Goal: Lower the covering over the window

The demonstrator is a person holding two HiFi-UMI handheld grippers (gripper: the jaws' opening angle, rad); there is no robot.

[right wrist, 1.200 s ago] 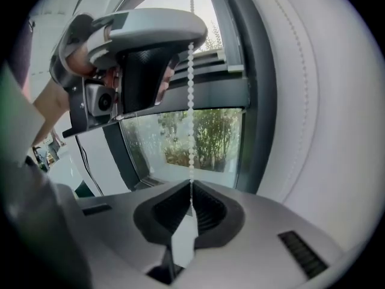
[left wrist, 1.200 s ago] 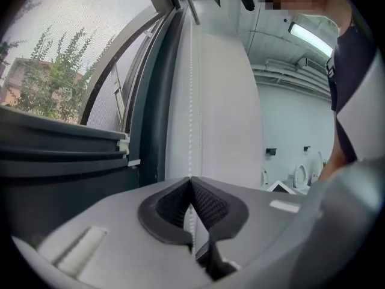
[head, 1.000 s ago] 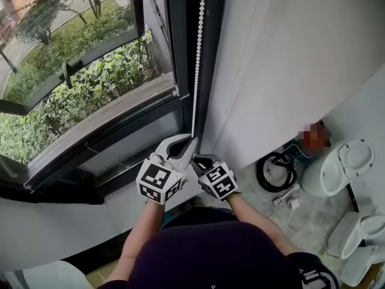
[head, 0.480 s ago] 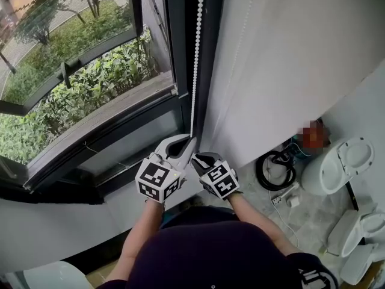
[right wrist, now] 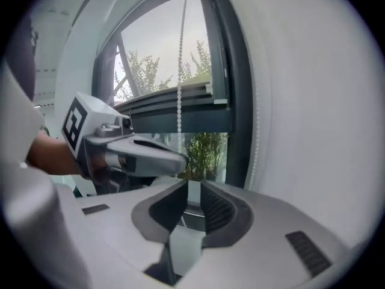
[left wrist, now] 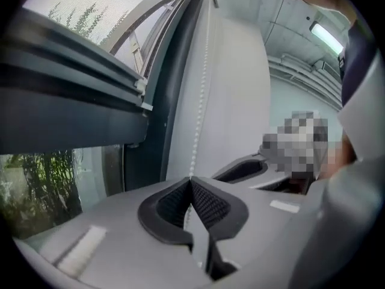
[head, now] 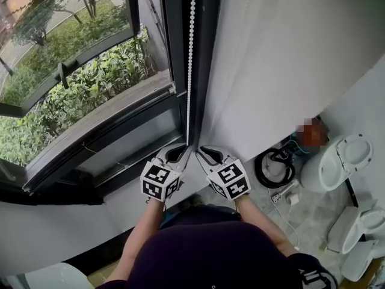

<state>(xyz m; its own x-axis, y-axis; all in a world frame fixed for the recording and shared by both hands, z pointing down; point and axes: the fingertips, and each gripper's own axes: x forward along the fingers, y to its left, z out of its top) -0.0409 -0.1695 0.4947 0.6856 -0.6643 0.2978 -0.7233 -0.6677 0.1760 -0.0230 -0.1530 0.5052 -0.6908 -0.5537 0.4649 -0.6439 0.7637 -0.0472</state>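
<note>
The bead chain (head: 190, 59) hangs from 12 o'clock in the head view down to the centre, running in front of the dark window frame (head: 174, 53). At its lower end sit both tools, side by side just above the person's forearms.

The left gripper (head: 182, 153) has its jaws pressed together on the chain. In the left gripper view the beads come down from 12 o'clock and vanish right where the two ribbed pads (left wrist: 207, 205) meet.

The right gripper (head: 204, 153) lies just beside it at 3 o'clock, nearly touching. In the right gripper view its jaws stand apart with a clear gap, and only the frame and glass show through that gap. The chain there hangs a little to 11 o'clock of the gap and passes behind the left tool's tip.

A fine mesh covering (left wrist: 78, 11) shows at 11 o'clock in the left gripper view, high in the window, with trees seen through it. In the head view, plants (head: 84, 83) show plainly through the glass at 10 o'clock.

A white panel (head: 289, 59) fills 1 to 3 o'clock of the head view, with a fainter second strand (head: 240, 41) in front of it. On the floor at 4 o'clock lie a black cable coil (head: 275, 168) and white toilets (head: 337, 164).
</note>
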